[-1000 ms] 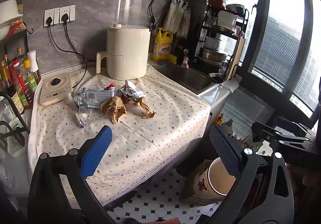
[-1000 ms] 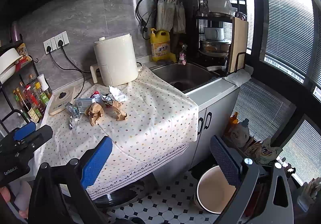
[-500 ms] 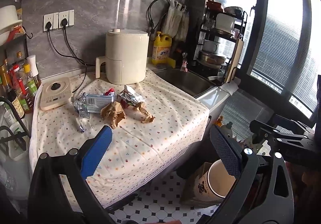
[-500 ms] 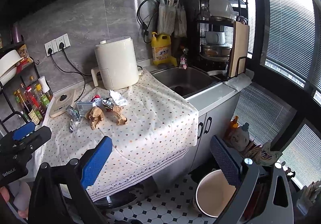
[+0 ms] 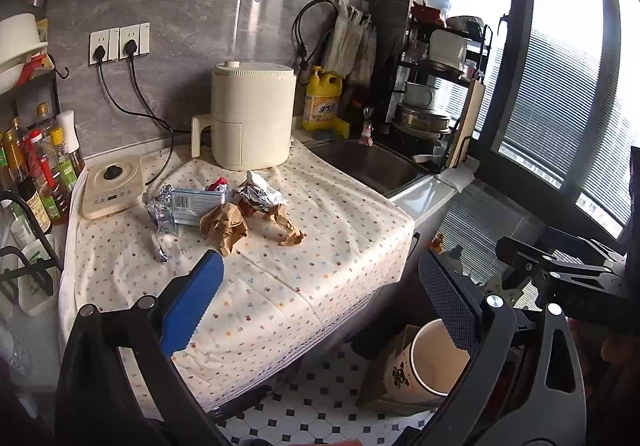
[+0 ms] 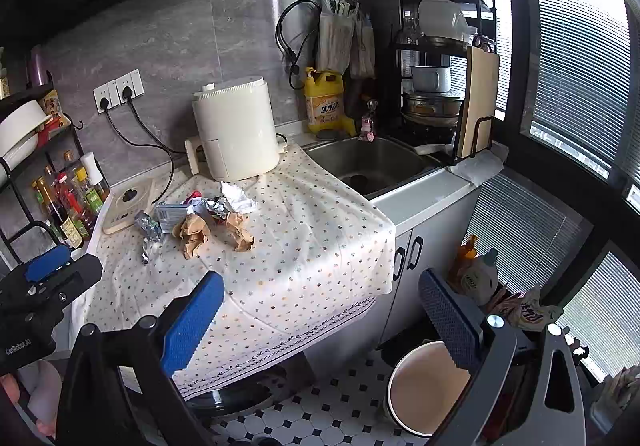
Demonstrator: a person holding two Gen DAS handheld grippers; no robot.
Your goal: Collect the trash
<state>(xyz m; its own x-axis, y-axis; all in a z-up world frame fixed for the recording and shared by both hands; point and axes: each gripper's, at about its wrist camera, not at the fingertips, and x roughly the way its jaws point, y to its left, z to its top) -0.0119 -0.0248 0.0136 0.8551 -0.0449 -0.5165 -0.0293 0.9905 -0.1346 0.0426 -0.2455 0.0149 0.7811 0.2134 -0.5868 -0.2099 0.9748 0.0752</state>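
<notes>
A heap of trash lies on the dotted cloth: crumpled brown paper point(image 5: 223, 224) point(image 6: 192, 232), a second brown wad point(image 5: 289, 229) point(image 6: 239, 231), foil wrappers point(image 5: 258, 198) point(image 6: 148, 228), a pale blue carton point(image 5: 196, 202) point(image 6: 173, 212) and white tissue point(image 6: 237, 200). A white bin point(image 5: 434, 360) point(image 6: 426, 386) stands on the tiled floor. My left gripper point(image 5: 320, 300) hovers open in front of the counter, well short of the heap. My right gripper point(image 6: 320, 304) is open too, held back from the counter above the floor. Neither holds anything.
A cream air fryer point(image 5: 250, 116) stands behind the trash, a cooker point(image 5: 112, 186) to its left. Sauce bottles point(image 5: 36, 170) line the left edge. The sink point(image 6: 372, 162) and dish rack point(image 6: 440, 86) sit right. Bags and bottles point(image 6: 480, 278) crowd the floor by the window.
Both grippers drifted slightly back and up from the counter, so the heap looks a little lower and smaller. Both stay open and the trash has not moved.
</notes>
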